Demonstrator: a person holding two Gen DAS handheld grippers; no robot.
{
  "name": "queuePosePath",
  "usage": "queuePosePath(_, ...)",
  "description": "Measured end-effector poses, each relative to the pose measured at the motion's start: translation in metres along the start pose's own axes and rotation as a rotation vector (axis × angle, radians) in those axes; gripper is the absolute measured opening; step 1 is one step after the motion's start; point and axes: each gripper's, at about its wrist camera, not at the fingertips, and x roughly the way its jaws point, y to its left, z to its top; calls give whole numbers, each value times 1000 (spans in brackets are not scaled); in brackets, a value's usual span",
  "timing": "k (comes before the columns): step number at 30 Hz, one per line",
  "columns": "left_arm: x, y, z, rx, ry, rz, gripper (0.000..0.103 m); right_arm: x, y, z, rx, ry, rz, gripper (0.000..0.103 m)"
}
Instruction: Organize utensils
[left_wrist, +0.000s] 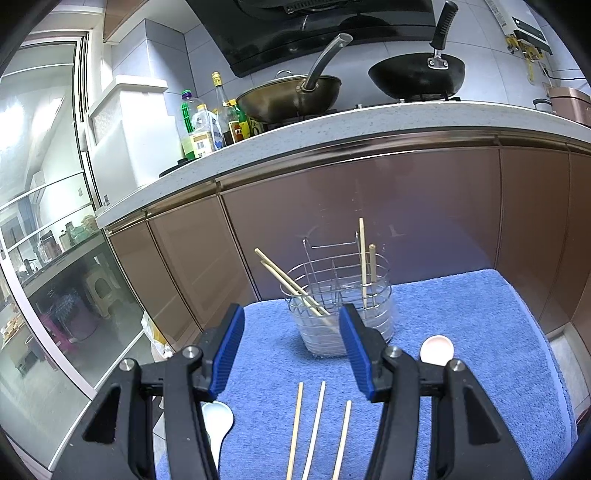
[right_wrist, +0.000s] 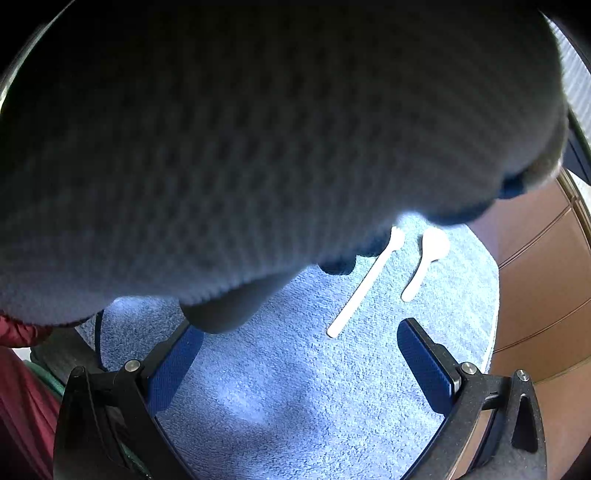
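- The left gripper (left_wrist: 291, 314) hangs above a blue towel (left_wrist: 480, 350), its blue-padded jaws spread wide with nothing between them.
- Straight ahead at 12 o'clock from that gripper, a wire utensil holder (left_wrist: 343, 299) stands upright at the towel's far edge, against brown cabinet doors (left_wrist: 406, 206).
- In the holder, two chopsticks (left_wrist: 291, 282) lean out toward 10 o'clock, and another pair (left_wrist: 364, 258) stands nearly upright on the 1 o'clock side.
- Three loose chopsticks (left_wrist: 317, 428) lie side by side on the towel at 6 o'clock, below the open jaws and apart from the holder.
- A pinkish spoon (left_wrist: 437, 350) rests on the towel at 4 o'clock, partly behind the gripper's right finger; a white spoon (left_wrist: 218, 424) lies at 7 o'clock, near the towel's left edge.
- Beyond the countertop (left_wrist: 332, 127) at 12 o'clock sit two woks (left_wrist: 291, 96) and a cluster of bottles (left_wrist: 207, 125).
- The right gripper (right_wrist: 299, 328) is over the same towel (right_wrist: 295, 387), jaws also wide apart and empty.
- A grey knitted glove or sleeve (right_wrist: 240, 147), blurred and close to the lens, fills the upper part of the right wrist view and covers the tip of the left finger.
- At 1 o'clock in that view, a long white spoon (right_wrist: 364, 284) and a shorter white spoon (right_wrist: 424, 262) lie just beside each other, not touching.
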Motion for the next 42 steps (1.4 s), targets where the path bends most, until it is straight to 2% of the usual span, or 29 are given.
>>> queuePosePath(23, 1, 0, -1, 6, 4, 2, 51, -2, 0, 4, 13, 1, 0, 103)
queuePosePath(33, 9, 13, -14, 32, 16, 22, 51, 2, -8, -1, 32, 10, -7, 103)
queuePosePath(42, 6, 47, -29, 47, 19, 69, 51, 6, -58, -27, 141, 81, -124, 103)
